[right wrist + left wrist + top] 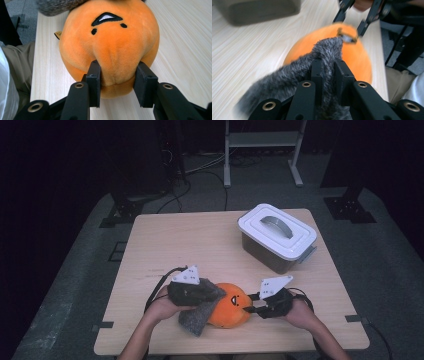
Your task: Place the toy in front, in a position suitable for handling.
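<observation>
On the table's (165,240) near edge, one orange plush toy (231,306): my right gripper (117,82) pinches its end, left gripper (328,72) clamps one grey furry cloth (287,82) draped over it. One lidded bin (276,236) well apart.

high view above table (150,240), gripper views close, facing, sharing orange plush (110,45), left perhaps blurred

Light wood table (165,240), orange plush (232,306), lidded white box (276,236)
</observation>
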Demonstrator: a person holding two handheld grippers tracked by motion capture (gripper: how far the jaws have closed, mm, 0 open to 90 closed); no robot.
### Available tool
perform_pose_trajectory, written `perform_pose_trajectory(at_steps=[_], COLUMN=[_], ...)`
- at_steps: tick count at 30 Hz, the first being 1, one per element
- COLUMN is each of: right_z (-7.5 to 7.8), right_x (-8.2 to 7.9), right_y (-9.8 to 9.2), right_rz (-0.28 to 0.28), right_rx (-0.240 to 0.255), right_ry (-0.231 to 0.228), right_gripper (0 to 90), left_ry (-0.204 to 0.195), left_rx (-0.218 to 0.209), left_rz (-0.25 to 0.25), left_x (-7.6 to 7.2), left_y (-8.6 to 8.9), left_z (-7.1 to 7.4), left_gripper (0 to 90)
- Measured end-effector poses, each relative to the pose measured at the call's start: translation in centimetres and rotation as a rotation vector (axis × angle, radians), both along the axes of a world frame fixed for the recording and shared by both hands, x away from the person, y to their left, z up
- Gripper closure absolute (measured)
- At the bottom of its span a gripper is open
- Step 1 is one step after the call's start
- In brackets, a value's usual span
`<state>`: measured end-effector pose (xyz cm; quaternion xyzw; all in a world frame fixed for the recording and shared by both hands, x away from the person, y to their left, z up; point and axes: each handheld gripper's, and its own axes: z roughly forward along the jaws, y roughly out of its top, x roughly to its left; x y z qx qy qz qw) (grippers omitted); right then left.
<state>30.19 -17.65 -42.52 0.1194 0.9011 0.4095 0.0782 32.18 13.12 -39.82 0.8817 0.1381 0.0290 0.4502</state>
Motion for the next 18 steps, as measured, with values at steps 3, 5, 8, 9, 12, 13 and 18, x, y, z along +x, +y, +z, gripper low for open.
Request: perform_pose_trajectory(at_steps=[3,5,8,9,12,13,18], right_z=[-0.2,-0.1,0.3,0.3,0.2,0.3,0.1], right_x=[0.2,0.3,0.4,0.5,0.7,0.8,0.6], right_y=[-0.5,-0.4,-0.4,-0.3,0.1,0.2,0.5], right_rz=[-0.003,0.004,0.009,0.001,-0.014,-0.018,-0.019], right_rx=[0.026,0.025,0.026,0.039,0.055,0.057,0.074], right_ry=[0.06,0.069,0.072,0.085,0.099,0.1,0.079], right_gripper=[51.7,43.6,35.3,33.6,32.5,32.7,47.5], left_ry=[0.015,0.013,0.008,0.01,0.005,0.001,-0.007], left_rx=[-0.015,-0.012,-0.006,-0.002,0.016,0.021,-0.034], left_rz=[-0.013,-0.018,-0.023,-0.023,-0.029,-0.03,-0.053], left_x=[-0.1,-0.2,-0.2,-0.2,-0.2,-0.3,-0.4], left_y=[0.1,-0.2,-0.3,-0.4,-0.5,-0.7,-1.4], left_z=[-0.5,-0.6,-0.5,-0.5,-0.4,-0.3,0.6], left_gripper=[79.2,79.2,79.2,79.2,79.3,79.3,79.4])
